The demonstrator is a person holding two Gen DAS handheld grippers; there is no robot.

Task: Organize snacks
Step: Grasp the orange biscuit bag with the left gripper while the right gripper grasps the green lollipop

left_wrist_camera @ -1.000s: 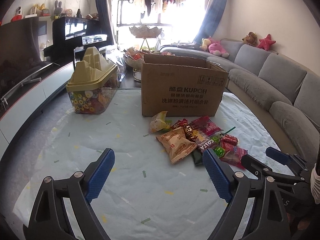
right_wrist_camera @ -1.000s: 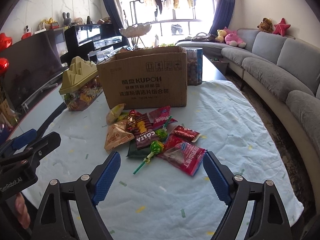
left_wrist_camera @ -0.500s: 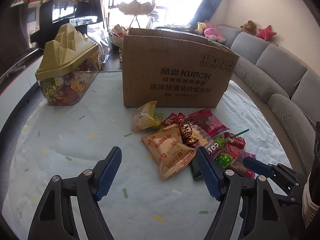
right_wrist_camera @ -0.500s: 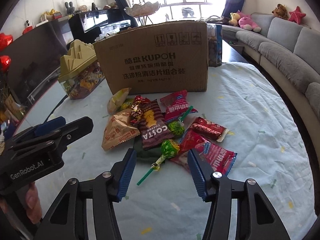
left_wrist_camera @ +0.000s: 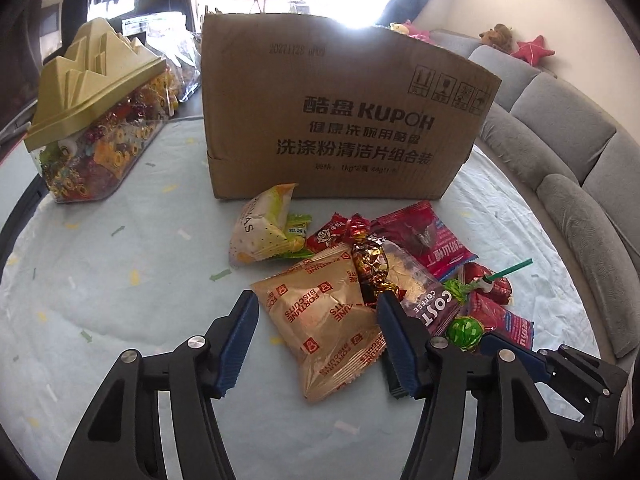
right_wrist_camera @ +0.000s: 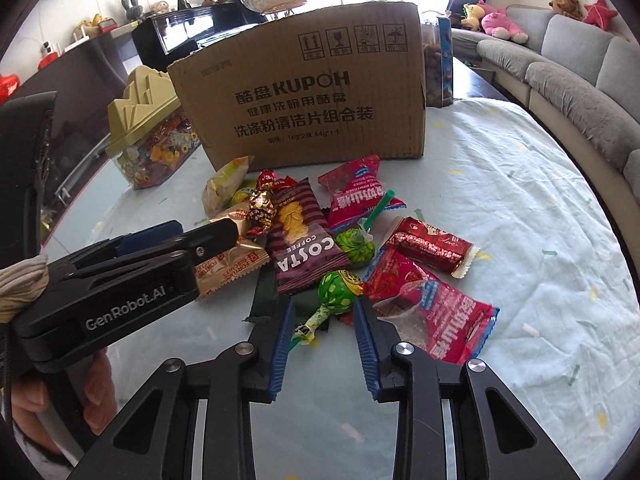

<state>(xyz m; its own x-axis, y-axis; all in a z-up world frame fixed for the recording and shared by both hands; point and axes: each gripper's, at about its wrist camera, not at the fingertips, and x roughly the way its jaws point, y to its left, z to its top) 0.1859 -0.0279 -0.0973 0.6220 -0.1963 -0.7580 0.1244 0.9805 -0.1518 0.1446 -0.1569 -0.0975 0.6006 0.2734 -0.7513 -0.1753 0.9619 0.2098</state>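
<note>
So nothing's sorted yet. The left gripper (left_wrist_camera: 318, 312) has been closing around the tan foil biscuit packet (left_wrist_camera: 324, 320), pads not touching it. The right gripper (right_wrist_camera: 323, 320) has been closing around the green wrapped lollipop (right_wrist_camera: 338, 286), not pinching. Whole pile sits mid-table before the brown cardboard box (right_wrist_camera: 304, 96).

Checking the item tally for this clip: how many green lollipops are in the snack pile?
2. One green lollipop lies between the right gripper fingers; the other green lollipop sits just beyond it, beside the Costa packet. More could be buried underneath.
</note>
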